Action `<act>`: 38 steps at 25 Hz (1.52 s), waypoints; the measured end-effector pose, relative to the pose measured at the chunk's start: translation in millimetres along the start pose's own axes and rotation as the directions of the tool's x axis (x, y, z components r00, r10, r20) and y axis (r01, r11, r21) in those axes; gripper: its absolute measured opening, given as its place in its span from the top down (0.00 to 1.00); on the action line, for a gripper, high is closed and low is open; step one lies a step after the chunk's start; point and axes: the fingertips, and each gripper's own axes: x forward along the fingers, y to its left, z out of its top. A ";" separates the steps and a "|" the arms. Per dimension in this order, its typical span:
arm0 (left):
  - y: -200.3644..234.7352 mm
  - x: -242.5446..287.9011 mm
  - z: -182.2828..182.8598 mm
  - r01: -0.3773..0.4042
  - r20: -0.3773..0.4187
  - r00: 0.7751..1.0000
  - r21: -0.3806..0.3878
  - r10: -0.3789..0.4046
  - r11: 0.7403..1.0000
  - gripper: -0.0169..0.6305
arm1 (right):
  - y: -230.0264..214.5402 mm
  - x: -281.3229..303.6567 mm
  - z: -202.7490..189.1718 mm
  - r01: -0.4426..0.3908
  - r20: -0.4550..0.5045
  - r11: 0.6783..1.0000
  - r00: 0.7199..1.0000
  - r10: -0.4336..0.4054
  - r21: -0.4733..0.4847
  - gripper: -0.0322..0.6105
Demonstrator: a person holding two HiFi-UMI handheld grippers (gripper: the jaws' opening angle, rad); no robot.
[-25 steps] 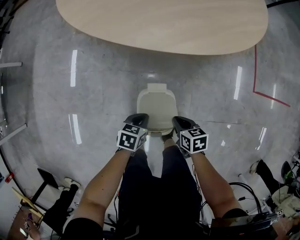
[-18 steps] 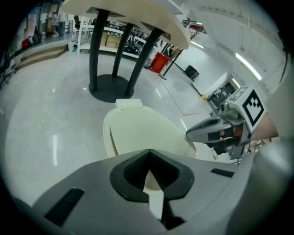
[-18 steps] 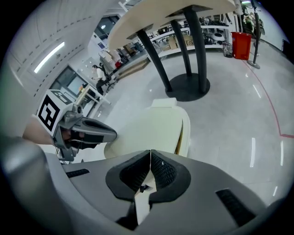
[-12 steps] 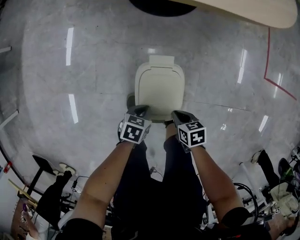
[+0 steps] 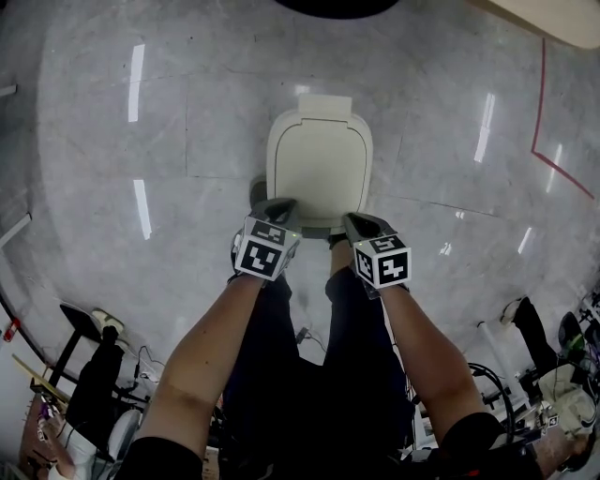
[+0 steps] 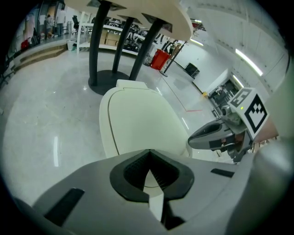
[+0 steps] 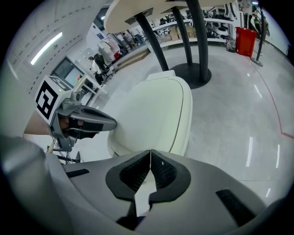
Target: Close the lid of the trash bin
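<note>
A cream trash bin [image 5: 319,169] stands on the grey floor, its lid [image 6: 138,126] lying flat and shut. My left gripper [image 5: 277,210] hovers at the bin's near left corner, jaws shut with nothing between them. My right gripper [image 5: 360,223] hangs at the near right corner, also shut and empty. In the left gripper view the lid fills the middle and the right gripper [image 6: 216,135] shows at the right. From the right gripper view, the lid [image 7: 154,114] lies ahead and the left gripper [image 7: 85,121] shows at the left.
A table [image 5: 562,19] with a dark round base [image 6: 108,80] stands just beyond the bin. A red line [image 5: 553,159] marks the floor to the right. Cables and equipment [image 5: 84,394] lie behind me at the lower left and right. The person's legs are below the grippers.
The view has moved forward and down toward the bin, so the bin looks larger and the table has slid out at the top. Both grippers stay at the bin's near edge.
</note>
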 end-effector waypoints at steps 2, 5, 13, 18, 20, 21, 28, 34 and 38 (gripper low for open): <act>-0.9 -5.8 5.7 0.007 0.019 1.000 -0.012 -0.007 1.000 0.99 | 2.9 -8.1 9.9 -0.008 0.025 1.000 1.000 0.008 -0.009 0.94; -8.2 -31.7 26.5 0.017 0.086 0.996 -0.017 -0.016 1.000 0.99 | 13.3 -33.7 39.1 -0.019 0.087 0.999 0.996 0.023 -0.043 0.94; -49.0 -179.7 138.0 0.012 0.372 0.928 0.024 -0.020 1.000 0.99 | 67.4 -170.6 163.6 -0.036 0.339 0.984 0.936 0.093 -0.172 0.94; -79.7 -290.9 216.8 -0.021 0.586 0.810 0.016 0.008 1.000 0.99 | 107.1 -274.4 226.9 -0.016 0.496 0.970 0.857 0.138 -0.243 0.94; -99.7 -339.4 238.6 -0.026 0.651 0.759 0.028 0.001 0.999 0.99 | 128.7 -316.9 244.8 -0.010 0.543 0.963 0.824 0.161 -0.270 0.94; -110.3 -361.6 247.2 -0.053 0.672 0.741 0.058 0.001 0.997 0.99 | 138.8 -336.5 253.3 -0.008 0.562 0.958 0.809 0.174 -0.285 0.94; -160.9 -483.3 294.9 -0.194 0.798 0.600 0.223 -0.065 0.955 0.99 | 187.1 -448.3 316.6 0.042 0.707 0.930 0.662 0.248 -0.366 0.94; -186.7 -546.9 299.8 -0.179 0.858 0.497 0.248 -0.130 0.952 0.99 | 214.2 -517.2 330.3 0.083 0.783 0.919 0.556 0.278 -0.385 0.94; -198.7 -565.6 298.6 -0.194 0.878 0.458 0.252 -0.140 0.948 0.99 | 221.9 -543.4 333.2 0.104 0.795 0.901 0.520 0.312 -0.421 0.94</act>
